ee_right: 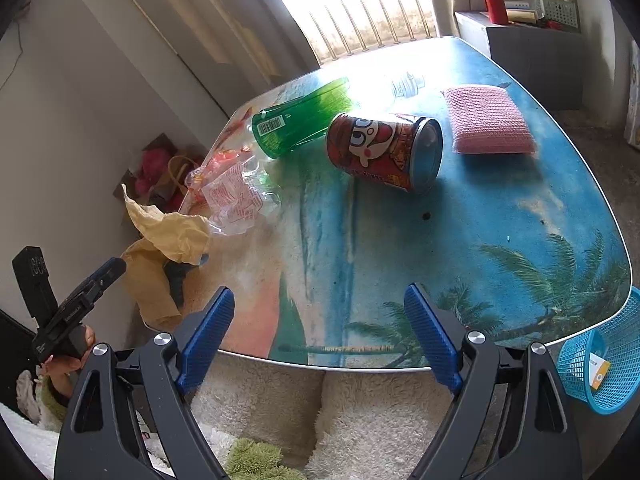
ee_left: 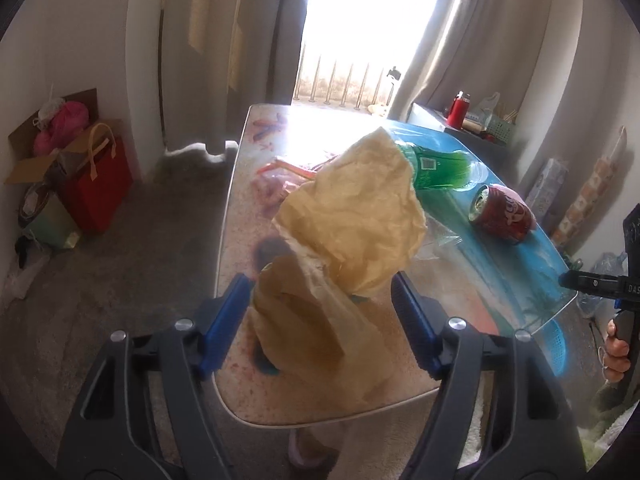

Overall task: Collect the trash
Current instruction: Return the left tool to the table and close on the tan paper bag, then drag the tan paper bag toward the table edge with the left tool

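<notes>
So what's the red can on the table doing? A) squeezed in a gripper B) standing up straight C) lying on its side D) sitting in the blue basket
C: the red can lies on its side on the table, beside the green bottle, with its round end facing sideways and nothing holding it.

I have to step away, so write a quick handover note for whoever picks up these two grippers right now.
Left gripper: open, jaws around the crumpled yellow paper, not pinching it.
Right gripper: open, empty, over the table's near edge.
On the table: green bottle, red can, clear wrapper, pink sponge.
Blue basket stands beyond the right corner and holds a small card.
Left: all the table's trash is uncollected.
</notes>
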{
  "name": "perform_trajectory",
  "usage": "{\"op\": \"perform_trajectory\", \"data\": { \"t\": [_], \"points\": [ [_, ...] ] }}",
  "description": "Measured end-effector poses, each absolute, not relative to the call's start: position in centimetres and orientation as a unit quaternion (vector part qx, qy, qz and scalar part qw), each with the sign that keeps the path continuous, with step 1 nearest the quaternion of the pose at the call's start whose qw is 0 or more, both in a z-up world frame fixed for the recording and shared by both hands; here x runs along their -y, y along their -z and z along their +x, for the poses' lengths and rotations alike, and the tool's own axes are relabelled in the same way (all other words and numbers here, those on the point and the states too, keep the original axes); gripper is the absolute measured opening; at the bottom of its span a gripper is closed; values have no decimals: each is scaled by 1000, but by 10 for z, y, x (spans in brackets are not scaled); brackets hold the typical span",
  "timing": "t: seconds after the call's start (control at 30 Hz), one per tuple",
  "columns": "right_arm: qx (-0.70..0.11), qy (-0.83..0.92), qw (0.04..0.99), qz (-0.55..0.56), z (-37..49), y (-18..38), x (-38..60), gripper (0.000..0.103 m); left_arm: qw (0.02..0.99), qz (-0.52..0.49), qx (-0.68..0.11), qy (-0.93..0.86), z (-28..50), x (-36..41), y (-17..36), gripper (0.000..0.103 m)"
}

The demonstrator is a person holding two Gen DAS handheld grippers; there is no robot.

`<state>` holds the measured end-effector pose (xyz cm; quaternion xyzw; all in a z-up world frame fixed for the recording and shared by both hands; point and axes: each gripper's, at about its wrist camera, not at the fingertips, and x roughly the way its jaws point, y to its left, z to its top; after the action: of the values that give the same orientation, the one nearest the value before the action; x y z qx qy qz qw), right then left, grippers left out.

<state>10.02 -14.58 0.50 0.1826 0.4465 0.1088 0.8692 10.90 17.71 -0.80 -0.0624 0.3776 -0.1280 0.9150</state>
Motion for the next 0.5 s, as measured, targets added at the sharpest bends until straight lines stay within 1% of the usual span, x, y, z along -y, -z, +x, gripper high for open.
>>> {"op": "perform_trajectory", "data": {
  "t": [0.03,0.07,0.1,0.13,0.17,0.2,0.23,0.33,0.5],
  "points": [
    [-448,-106,869,184,101,-5,147,84,908,-76,-393,127,116,-181,16,58],
    [-448,-104,868,186,102,-4,148,84,901,-88,-406,123,124,-183,23,54],
    [-448,-102,868,187,102,-5,149,84,895,-96,-420,118,127,-184,31,43],
    [-448,-100,868,188,102,-5,150,84,889,-104,-431,115,131,-185,36,29],
    [-447,-99,869,189,102,-5,151,84,885,-110,-437,115,132,-186,40,23],
    [-447,-98,869,189,102,-6,151,84,883,-114,-441,115,131,-186,43,12],
    [-447,-98,869,190,102,-6,151,84,882,-116,-443,116,128,-186,45,5],
    [-448,-101,868,189,104,-6,151,84,888,-111,-432,113,117,-179,42,0],
    [-443,-113,871,181,108,-10,145,84,901,-82,-405,131,93,-168,12,0]
  ]
}}
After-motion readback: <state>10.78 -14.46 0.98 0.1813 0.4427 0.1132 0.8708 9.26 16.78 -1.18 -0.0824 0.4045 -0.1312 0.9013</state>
